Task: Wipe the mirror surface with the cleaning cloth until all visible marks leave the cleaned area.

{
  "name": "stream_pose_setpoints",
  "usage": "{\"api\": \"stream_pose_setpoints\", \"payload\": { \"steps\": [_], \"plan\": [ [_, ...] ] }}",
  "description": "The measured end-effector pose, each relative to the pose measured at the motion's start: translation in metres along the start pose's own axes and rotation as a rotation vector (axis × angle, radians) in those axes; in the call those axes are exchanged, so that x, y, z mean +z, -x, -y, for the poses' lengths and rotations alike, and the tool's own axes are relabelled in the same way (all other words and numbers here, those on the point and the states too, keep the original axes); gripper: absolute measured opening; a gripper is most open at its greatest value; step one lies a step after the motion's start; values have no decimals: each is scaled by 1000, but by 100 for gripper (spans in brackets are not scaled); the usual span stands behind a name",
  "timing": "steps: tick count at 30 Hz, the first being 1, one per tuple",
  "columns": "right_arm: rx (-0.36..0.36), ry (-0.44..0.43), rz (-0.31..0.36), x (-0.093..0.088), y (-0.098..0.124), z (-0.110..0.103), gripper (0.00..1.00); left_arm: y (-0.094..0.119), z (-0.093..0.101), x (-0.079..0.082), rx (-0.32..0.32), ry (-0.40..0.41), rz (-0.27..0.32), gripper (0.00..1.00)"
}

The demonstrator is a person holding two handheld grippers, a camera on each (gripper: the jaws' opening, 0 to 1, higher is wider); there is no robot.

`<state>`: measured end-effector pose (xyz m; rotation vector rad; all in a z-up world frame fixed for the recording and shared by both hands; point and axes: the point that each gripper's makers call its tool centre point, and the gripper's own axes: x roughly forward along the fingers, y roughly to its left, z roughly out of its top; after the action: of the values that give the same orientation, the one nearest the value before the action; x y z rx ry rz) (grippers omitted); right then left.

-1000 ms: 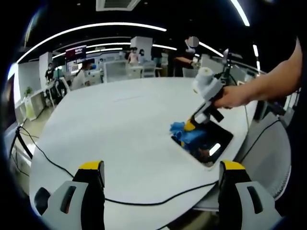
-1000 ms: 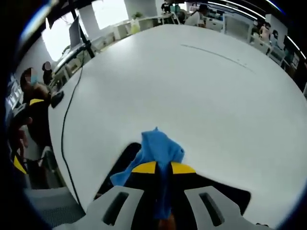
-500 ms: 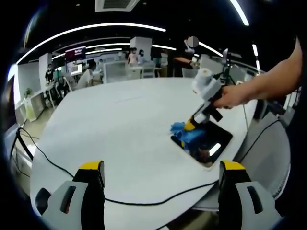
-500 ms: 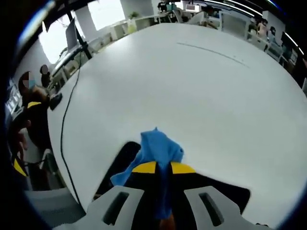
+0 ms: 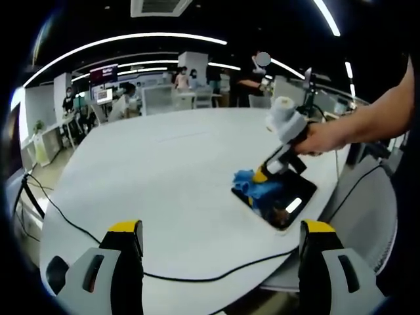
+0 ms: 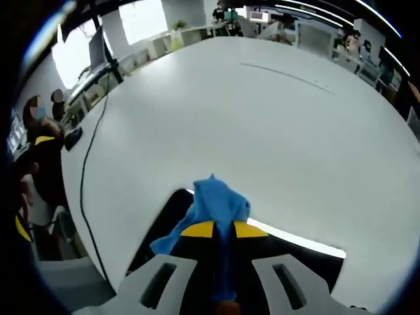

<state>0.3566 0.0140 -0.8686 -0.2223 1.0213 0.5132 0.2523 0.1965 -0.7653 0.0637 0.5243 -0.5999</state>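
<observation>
So the right gripper (image 6: 223,230) has its jaws clenched on the blue cleaning cloth (image 6: 216,203), which bunches up past the yellow tips and hangs down between them. The cloth is pressed onto the mirror (image 6: 161,220) — a dark rectangular slab lying flat near the edge of the big white table (image 6: 262,125). There's a bright strip of light reflected in the glass just right of the jaws.

From the left gripper view you get the wider picture: the mirror (image 5: 289,203) sits at the table's (image 5: 164,177) right side, close to the edge, with the cloth (image 5: 257,186) on its far-left corner and the right gripper (image 5: 262,176) angled down onto it, held by a person's hand (image 5: 318,139). The left gripper (image 5: 220,243) is well apart from all that, jaws released and spread wide with nothing between them, hanging over the near edge of the table. A black cable (image 5: 98,243) snakes across the table in front of it.
</observation>
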Motion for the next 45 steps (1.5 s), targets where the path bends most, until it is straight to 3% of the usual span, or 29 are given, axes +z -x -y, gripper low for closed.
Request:
{"api": "stream_pose_setpoints", "payload": {
  "steps": [6,15,18,45],
  "plan": [
    [-2,19,5,-10,6,-5,4,-2,4,-3,0,5,0,100],
    [30,-31,-3,-27,16,-13,5,-4,5,-1,-2,10,4,100],
    [41,-86,-16,-33,19,-16,5,-5,5,1,-2,8,7,100],
    [79,-73,2,-77,45,-41,5,-6,5,-2,3,0,13,100]
  ]
}}
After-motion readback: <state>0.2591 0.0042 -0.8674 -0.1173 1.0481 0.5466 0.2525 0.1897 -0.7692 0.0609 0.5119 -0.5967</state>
